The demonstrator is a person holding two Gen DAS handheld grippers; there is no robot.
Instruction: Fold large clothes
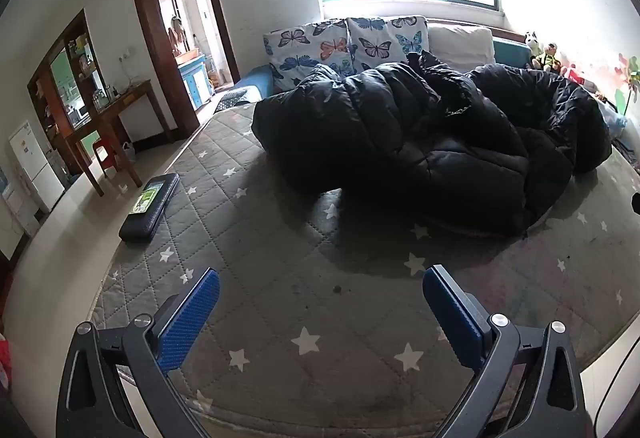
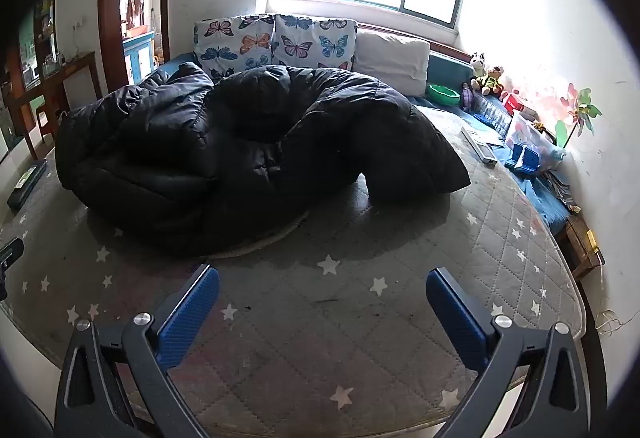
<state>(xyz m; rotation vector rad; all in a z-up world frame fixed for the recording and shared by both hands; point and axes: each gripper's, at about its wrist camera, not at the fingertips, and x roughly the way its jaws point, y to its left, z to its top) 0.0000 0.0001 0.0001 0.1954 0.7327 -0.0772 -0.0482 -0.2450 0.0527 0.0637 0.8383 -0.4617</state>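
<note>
The left gripper [image 1: 320, 290] hovers over the near edge of the mattress [image 1: 280, 318] with its blue pads [image 1: 188, 318] spread wide and nothing between them. The right gripper [image 2: 322, 290] is the same — jaws apart, empty, poised above bare quilted star fabric just inside the near edge.

Ahead of both tools, toward the far edge where the butterfly pillows [image 2: 276, 41] lean under the window, lies the black puffer coat [image 1: 420, 133]. It is a crumpled heap, not yet folded, and its long axis runs across the mattress from the left edge toward the right edge — broadside to both grippers, not pointing at them. A strip of bare mattress separates each tool from the coat's near hem.

In the left wrist view the bulk of the coat sits ahead and to the right, one puffy end reaching toward the left side. In the right wrist view the coat [image 2: 240, 145] sits ahead and to the left, with a flattish flap ending toward the right edge. So the coat seems to lie roughly between the two hands: the left gripper is likely nearer the left end, the right gripper nearer the right flap.

A dark flat case [image 1: 150, 207] rests at the left edge of the mattress, apart from the coat.
</note>
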